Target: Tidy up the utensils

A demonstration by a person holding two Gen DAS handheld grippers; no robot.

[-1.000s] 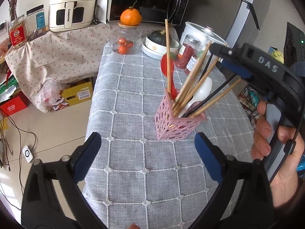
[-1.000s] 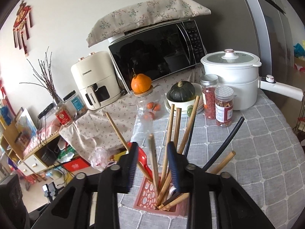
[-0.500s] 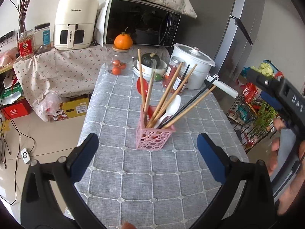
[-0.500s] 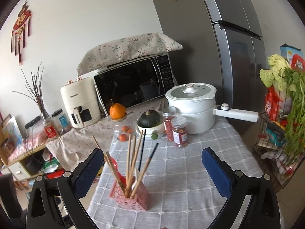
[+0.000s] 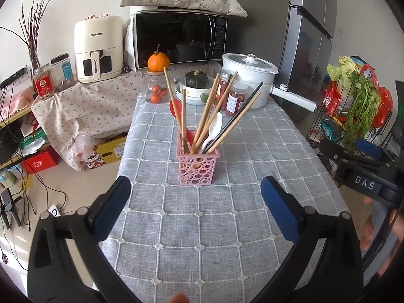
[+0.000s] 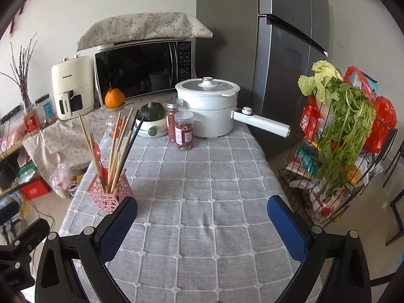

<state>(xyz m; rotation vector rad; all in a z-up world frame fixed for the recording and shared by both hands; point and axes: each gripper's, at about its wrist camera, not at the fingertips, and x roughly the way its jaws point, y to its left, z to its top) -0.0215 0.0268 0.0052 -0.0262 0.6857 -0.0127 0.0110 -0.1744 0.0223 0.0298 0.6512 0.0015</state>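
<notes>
Both released — left hand-held gripper [image 5: 195,208], right hand-held gripper [image 6: 202,223]; pink holder [image 5: 197,168] hides utensil ends (lower).

Tablecloth [image 5: 227,217]: grey woven cloth, matt, with raised white stitched grid. Utensil holder [image 5: 197,169]: pink perforated plastic, slight sheen, containing matt wooden chopsticks [image 5: 209,108] and a glossy white plastic spoon [image 5: 214,128]. Refrigerator [image 6: 282,50]: smooth grey metal, semi-gloss; pot [image 6: 209,106]: glossy white.

Ahead of our tongs stands a grey-clothed table [image 6: 202,176]. Beyond it we see a microwave [image 6: 144,68] against the white wall [image 6: 101,5], a grey refrigerator [image 6: 277,50] to its right.
</notes>
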